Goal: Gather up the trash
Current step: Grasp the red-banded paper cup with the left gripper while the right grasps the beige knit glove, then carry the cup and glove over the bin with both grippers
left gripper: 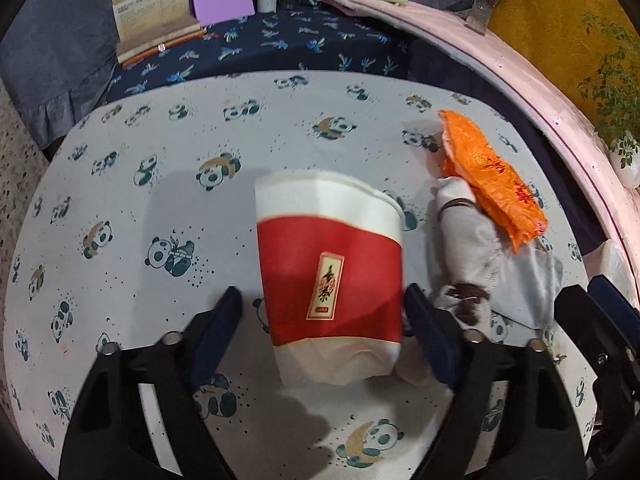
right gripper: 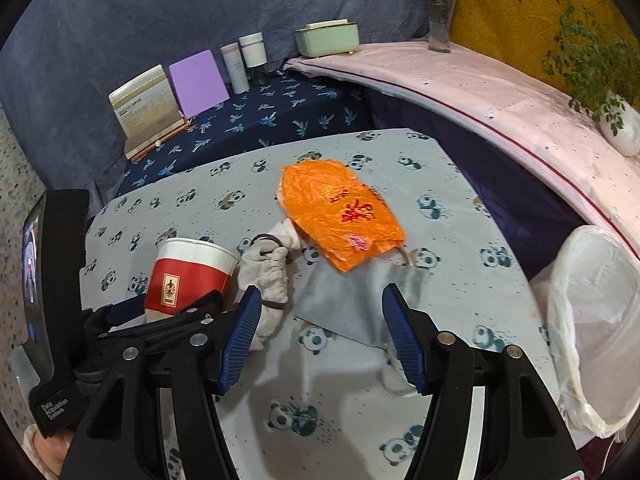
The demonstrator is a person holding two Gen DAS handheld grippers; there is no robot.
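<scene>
A red and white paper cup [left gripper: 328,276] stands between the open fingers of my left gripper [left gripper: 324,320]; a gap shows on the left side, and the right finger is close to or touching it. The cup also shows in the right wrist view [right gripper: 188,276]. An orange plastic wrapper [right gripper: 340,216] lies on the panda tablecloth, partly over a stained white tissue wad [right gripper: 268,272] and a grey cloth [right gripper: 352,300]. My right gripper [right gripper: 320,332] is open and empty, hovering over the grey cloth. A bin with a clear liner [right gripper: 592,320] sits at the right.
The panda-print table [left gripper: 160,200] ends at the far side against a dark blue clothed surface holding a calendar [right gripper: 144,108], a purple board [right gripper: 198,80], two bottles [right gripper: 244,60] and a green box [right gripper: 326,38]. A pink ledge [right gripper: 500,92] with plants runs along the right.
</scene>
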